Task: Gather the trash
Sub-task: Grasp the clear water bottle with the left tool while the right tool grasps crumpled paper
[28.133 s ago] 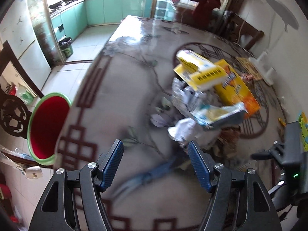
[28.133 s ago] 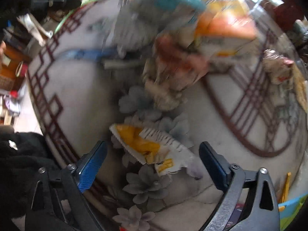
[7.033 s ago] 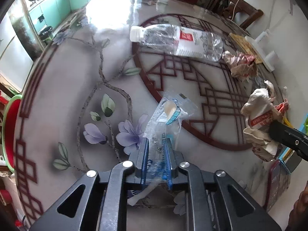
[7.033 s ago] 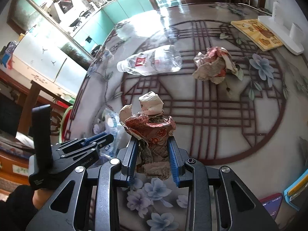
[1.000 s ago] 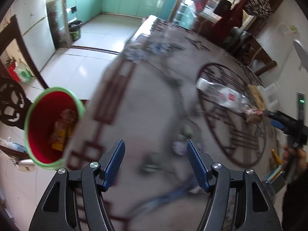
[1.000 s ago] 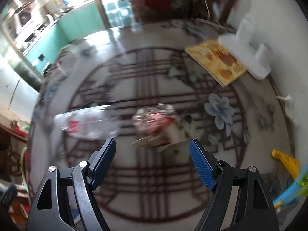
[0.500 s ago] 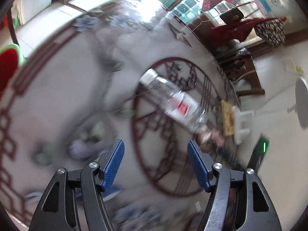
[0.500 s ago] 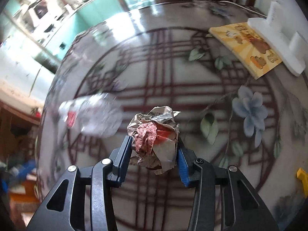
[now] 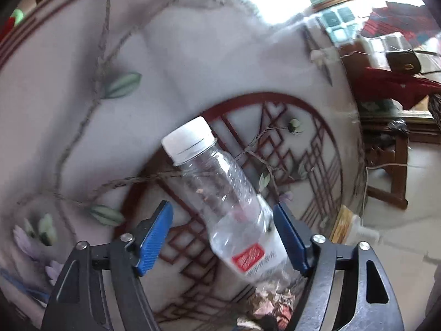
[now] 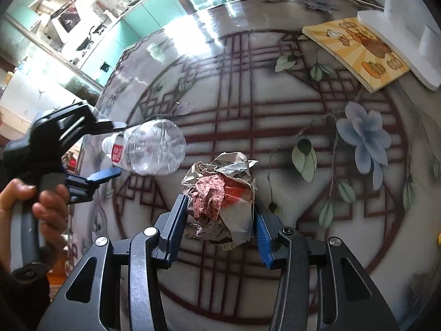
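Straddling the clear plastic bottle (image 9: 228,201), the left gripper (image 9: 223,237) has its jaws wide apart and opening, the blue pads on either side of the bottle's body; the right-hand pad sits just beside or against it, the left one clear of it. A second ago this gripper looked over the edge of the surface (image 9: 82,110) at a red bin with a green rim, the bottle far off; now the bin is out of its view and the white-capped bottle, lying on its side on the red lattice pattern, fills the space between the pads. In the right wrist view a hand (image 10: 33,207) grips the left gripper's handle beside the bottle.

The right gripper (image 10: 220,220) has its jaws closed partway onto the crumpled paper wad (image 10: 220,193), both pads pressing its sides. A second ago those jaws stood wide with the wad lying ahead of them. The wad sits low over the surface, near the bottle's base. A yellow illustrated book (image 10: 355,49) lies well apart by a white stand (image 10: 399,47).
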A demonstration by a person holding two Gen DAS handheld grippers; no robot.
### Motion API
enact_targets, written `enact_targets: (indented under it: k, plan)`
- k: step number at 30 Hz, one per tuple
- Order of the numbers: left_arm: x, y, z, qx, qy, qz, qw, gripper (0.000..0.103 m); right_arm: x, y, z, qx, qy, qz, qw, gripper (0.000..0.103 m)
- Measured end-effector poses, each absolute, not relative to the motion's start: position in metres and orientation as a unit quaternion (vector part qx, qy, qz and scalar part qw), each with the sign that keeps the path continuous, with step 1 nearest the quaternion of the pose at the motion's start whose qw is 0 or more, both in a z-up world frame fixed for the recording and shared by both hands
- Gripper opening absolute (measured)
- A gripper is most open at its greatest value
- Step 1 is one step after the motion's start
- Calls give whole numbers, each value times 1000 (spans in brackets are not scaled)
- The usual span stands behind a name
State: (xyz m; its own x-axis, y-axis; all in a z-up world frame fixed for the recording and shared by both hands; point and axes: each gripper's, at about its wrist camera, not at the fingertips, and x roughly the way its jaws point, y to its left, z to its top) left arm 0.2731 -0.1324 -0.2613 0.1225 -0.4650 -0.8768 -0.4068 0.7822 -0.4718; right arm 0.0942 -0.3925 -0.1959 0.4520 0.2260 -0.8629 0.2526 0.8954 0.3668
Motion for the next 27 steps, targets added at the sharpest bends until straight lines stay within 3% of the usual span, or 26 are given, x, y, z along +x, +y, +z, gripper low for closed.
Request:
enact_targets:
  k: [6, 7, 8, 14, 15, 16, 27]
  plan:
    - [282, -163, -254, -260, 648, -39, 715, 78, 100, -391, -205, 233, 529, -1, 816, 45]
    - [281, -166, -252, -246, 644, -47, 722, 70, 100, -392, -207, 238, 529, -1, 815, 45]
    - [281, -169, -252, -239, 644, -57, 725, 50, 99, -393, -207, 241, 528, -1, 814, 45]
    - [269, -179, -230, -145, 620, -135, 759, 49, 89, -392, -194, 234, 517, -15, 823, 45]
    - [262, -178, -219, -127, 605, -144, 773, 46, 87, -391, -188, 229, 513, -18, 827, 45]
    - [257, -175, -209, -114, 592, -150, 783, 36, 85, -389, -182, 225, 507, -21, 831, 45]
    - [158, -102, -91, 26, 403, -164, 900, 36, 62, -334, -111, 179, 434, -11, 883, 45]
